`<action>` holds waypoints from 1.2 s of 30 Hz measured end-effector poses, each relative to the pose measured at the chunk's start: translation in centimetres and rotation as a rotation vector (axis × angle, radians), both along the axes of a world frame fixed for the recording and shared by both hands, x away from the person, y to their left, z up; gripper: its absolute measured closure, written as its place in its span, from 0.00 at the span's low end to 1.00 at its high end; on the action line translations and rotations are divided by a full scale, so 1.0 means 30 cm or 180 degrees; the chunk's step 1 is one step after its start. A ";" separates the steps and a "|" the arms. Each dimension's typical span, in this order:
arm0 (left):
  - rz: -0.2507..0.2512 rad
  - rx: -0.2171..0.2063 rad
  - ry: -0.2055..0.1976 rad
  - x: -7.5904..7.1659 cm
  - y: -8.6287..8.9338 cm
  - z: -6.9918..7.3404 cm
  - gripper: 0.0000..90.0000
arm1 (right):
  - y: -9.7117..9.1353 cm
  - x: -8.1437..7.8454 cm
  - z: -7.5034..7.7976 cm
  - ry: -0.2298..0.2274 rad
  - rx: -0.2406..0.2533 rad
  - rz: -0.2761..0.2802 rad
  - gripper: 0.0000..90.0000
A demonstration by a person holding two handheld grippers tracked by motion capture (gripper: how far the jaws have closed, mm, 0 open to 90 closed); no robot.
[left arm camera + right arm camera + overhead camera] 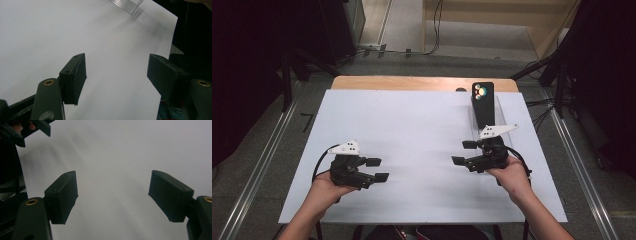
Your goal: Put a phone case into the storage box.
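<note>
Both empty: left claw (379, 169) wide apart, right claw (463, 152) wide apart, over white sheet (412, 130).

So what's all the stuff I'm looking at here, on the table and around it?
phone: one, black, with a shiny camera cluster, propped upright at the far right of the sheet
clear stand: one, see-through plastic, holding the phone; a corner of it shows in the left gripper view
white sheet: one, covers most of the table top
table: one, light wood, a strip showing past the sheet's far edge
cables: several, black, on the floor beyond the table
left tongs: one, black, open, nothing between them, near left of the sheet
right tongs: one, black, open, nothing between them, near the phone
hands: two, one on each tool
</note>
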State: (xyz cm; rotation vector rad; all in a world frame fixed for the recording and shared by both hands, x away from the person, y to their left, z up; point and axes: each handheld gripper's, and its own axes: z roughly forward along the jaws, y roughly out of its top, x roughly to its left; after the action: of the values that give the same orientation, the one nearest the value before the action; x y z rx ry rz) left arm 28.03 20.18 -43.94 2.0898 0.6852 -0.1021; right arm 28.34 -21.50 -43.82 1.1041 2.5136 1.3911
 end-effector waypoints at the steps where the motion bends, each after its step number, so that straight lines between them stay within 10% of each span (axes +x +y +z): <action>1: 0.0006 0.0008 0.0001 -0.003 0.001 0.000 0.36 | -0.002 -0.004 -0.002 -0.0007 -0.0006 0.0011 0.24; 36: 0.0035 -0.0009 0.0025 -0.057 0.018 -0.019 0.36 | -0.086 -0.152 -0.076 0.0110 -0.0178 0.0201 0.24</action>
State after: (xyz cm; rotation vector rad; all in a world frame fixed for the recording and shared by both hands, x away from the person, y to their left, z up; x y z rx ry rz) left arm 26.32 20.73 -44.52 2.0836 0.7007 -0.1050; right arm 23.77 -24.09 -46.10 1.0569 2.6163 1.3182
